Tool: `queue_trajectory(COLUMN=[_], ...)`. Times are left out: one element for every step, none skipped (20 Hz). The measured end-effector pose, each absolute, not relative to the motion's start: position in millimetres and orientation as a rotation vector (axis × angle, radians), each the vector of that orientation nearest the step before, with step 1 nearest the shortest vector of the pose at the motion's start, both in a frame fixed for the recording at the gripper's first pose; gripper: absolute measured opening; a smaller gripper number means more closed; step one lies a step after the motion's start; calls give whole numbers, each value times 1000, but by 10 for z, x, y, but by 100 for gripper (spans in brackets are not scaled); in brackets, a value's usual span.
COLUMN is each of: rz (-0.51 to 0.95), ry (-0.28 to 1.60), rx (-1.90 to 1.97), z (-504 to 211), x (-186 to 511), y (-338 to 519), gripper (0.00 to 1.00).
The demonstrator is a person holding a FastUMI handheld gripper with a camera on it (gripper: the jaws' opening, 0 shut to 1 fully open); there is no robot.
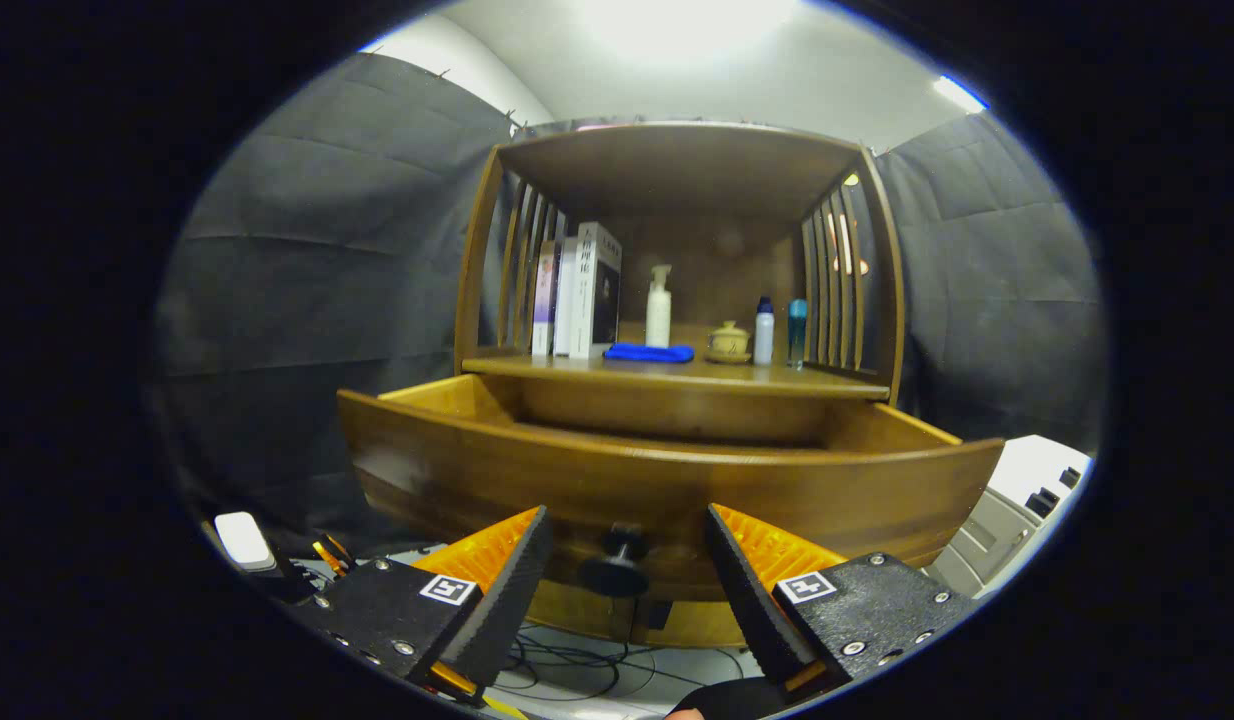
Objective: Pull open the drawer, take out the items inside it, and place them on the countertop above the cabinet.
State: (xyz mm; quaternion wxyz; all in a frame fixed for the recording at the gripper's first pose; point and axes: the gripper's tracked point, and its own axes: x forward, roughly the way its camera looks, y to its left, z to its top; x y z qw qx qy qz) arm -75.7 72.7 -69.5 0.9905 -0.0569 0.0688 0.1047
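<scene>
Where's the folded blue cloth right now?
In the gripper view, the folded blue cloth lies on the wooden countertop above the open drawer, between the white pump bottle and the upright books.

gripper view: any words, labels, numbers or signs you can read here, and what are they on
None can be read.
Dark book: pale lettering on spine, too blurred to read.
Pump bottle, two small bottles: no legible label.
Claw, open either side of the drawer knob: square black-and-white marker on each finger, a pattern, not text.
</scene>
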Motion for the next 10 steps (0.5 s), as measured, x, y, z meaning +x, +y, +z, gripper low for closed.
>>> queue_trajectory(rz=[204, 210, 225, 238, 252, 264, 288, 299, 301, 304], ry=[147, 165, 192, 224, 264, 296, 326, 350, 375, 400], rx=[-92, -63, -34, -12, -3, -1, -12, -31, -47, -56], z=[-613, -528, -457, -406, -377, -362, -355, -345, -394, -408], x=[-726, -690, -638, -590, -524, -467, -405, -358, -295, -250], y=[718, 748, 809, 849, 873, 900, 940, 941, 910, 898], gripper=[94, 94, 94, 94, 94, 94, 94, 94, 94, 94])
